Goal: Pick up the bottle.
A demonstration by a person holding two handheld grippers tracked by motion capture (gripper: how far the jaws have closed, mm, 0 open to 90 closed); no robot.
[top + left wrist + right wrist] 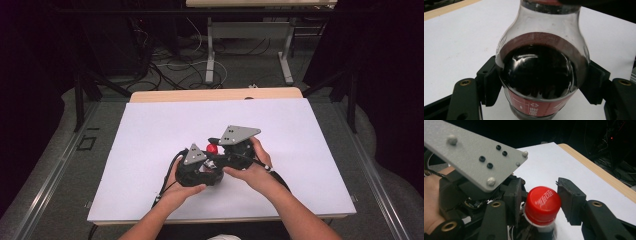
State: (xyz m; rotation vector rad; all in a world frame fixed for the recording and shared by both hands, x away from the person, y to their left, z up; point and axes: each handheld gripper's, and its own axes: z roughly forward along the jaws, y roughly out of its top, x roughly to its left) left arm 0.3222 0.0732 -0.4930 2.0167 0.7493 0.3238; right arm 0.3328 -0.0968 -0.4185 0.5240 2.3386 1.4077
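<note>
Left gripper [541, 82] clamped on bottle [541, 75] of dark drink, low in centre of left gripper view, over white table [150, 130]. Right gripper [541, 202] around red cap [543, 203], centre bottom of right gripper view; left pad touching, right pad just beside; grip unclear.

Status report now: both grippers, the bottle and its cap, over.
Left gripper shut on bottle. Right gripper around red cap, grip unclear. Bottle holds dark liquid, cap still on. Nothing in the way.
</note>
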